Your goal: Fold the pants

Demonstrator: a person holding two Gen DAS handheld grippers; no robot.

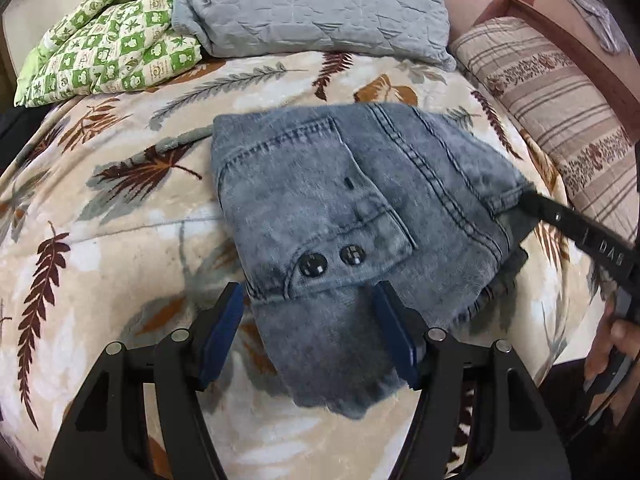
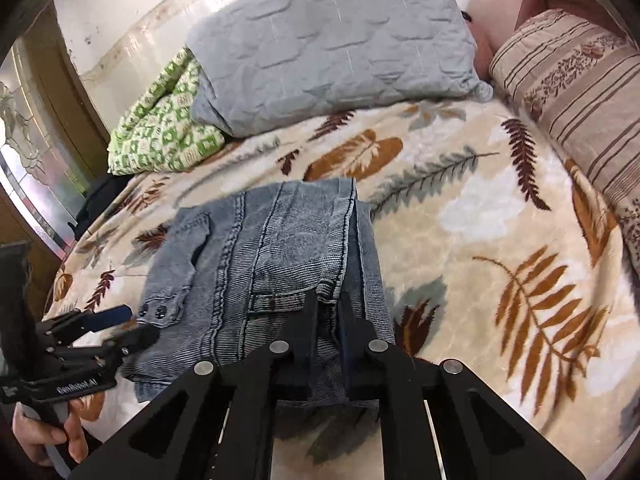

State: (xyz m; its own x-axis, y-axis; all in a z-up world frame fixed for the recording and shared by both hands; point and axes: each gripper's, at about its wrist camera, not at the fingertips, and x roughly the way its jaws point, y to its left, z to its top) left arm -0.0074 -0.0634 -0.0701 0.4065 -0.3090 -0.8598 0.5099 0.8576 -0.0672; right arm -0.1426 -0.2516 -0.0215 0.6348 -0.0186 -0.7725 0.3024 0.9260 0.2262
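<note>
Leaf shapes in brown, grey and white cover the soft blanket [image 1: 120, 216] on the bed.

From the left wrist, the pants [image 1: 340, 208] lie folded in a thick bundle in the middle of the blanket. They are faded blue denim with dark seams, a pocket and two dark round buttons [image 1: 332, 262]. The left gripper [image 1: 310, 334] hangs over the near edge of the pants with its blue pads [image 1: 224, 328] wide apart. The cloth lies between them, but they do not squeeze it. At the right side, the right gripper [image 1: 528, 200] pinches a corner of the pants. Only this view shows the fingers of the right hand [image 1: 612, 344], cut off at the edge. Behind the pants are a green checked quilt [image 1: 108, 40], a grey pillow [image 1: 320, 4] and a striped pillow [image 1: 552, 100].

From the right wrist, the pants [image 2: 256, 264] look longer and ribbed, with a fold line running away from the camera. The right gripper [image 2: 328, 308] is clenched tight on the near edge of the pants. Its black fingers hide the cloth right at the pinch. Only this view shows the left gripper [image 2: 128, 324] from the side, its jaws apart, just beside the buttons [image 2: 156, 312]. The left hand [image 2: 44, 436] holds its handle, partly cut off. A dark thing at the far left of the bed is too blurry to tell.
</note>
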